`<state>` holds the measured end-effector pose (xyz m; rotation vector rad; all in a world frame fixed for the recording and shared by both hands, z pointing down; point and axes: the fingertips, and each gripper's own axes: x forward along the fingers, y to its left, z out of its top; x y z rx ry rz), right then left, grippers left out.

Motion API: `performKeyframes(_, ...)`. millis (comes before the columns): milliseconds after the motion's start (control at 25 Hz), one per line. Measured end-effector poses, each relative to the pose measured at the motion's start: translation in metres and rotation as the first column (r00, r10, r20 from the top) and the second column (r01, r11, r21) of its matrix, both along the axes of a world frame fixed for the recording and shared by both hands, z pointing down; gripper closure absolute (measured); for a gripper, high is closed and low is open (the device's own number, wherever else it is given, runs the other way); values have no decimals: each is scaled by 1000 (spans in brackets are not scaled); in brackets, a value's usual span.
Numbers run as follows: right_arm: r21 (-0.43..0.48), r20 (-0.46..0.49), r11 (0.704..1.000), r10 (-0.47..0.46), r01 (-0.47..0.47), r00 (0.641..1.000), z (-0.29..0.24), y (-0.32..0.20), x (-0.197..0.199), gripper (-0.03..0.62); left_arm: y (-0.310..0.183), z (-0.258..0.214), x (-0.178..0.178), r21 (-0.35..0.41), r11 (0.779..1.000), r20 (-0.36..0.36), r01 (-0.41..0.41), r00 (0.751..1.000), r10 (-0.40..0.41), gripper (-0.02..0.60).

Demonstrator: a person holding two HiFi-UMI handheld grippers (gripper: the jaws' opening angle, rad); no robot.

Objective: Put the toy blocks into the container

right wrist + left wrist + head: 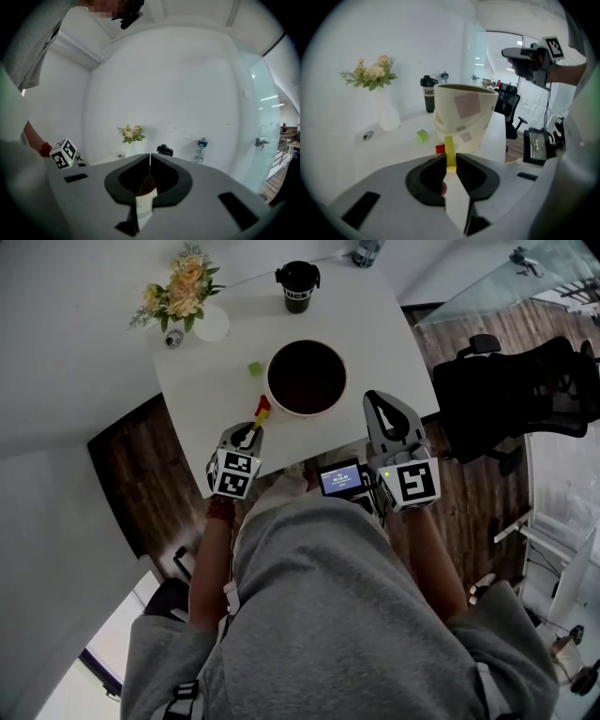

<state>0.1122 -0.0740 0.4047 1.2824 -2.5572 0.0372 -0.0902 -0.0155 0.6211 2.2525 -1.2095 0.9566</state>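
A thin yellow block [450, 151] stands upright between the jaws of my left gripper [450, 158], which is shut on it. In the head view this gripper [255, 427] hovers at the table's near edge, just left of the round cream container [307, 411] with its dark inside. A red block [440, 149] lies on the table beside the container's base, and a green block [254, 368] lies further back. My right gripper [377, 397] hangs right of the container, jaws shut and empty, also seen as the right gripper [150, 159].
A vase of flowers [183, 296], a black cup [298, 285] and a water bottle [366, 251] stand along the table's far side. A black office chair [525, 395] stands to the right. A small device with a lit screen [339, 478] sits at my waist.
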Motion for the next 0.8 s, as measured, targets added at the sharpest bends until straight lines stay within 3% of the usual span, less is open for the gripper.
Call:
performKeyframes(160,13,22,1000,-13,13,1000,-3,1,-10,586,-15,-34,-29,107,985,-71,135,989,-128,514)
performKeyframes(280,23,34,1000,-21,20,999,-5,1,-18,586,-30,-74,-41,208,961,-104,184,981,-165,514)
performKeyframes(520,31,48,999,-35,33,998,-13,-1,-32,586,-59,-160,-28,397,903,-138,163,983,-117,515)
performKeyframes(680,45,33,998,-40,38,999,-17,-2,-34,586,-73,-203,-8,480,867,-159,135,985,-65,514)
performKeyframes(800,45,46,999,-19,17,999,-19,-4,-29,586,-82,-219,12,511,853,-168,102,986,-17,514)
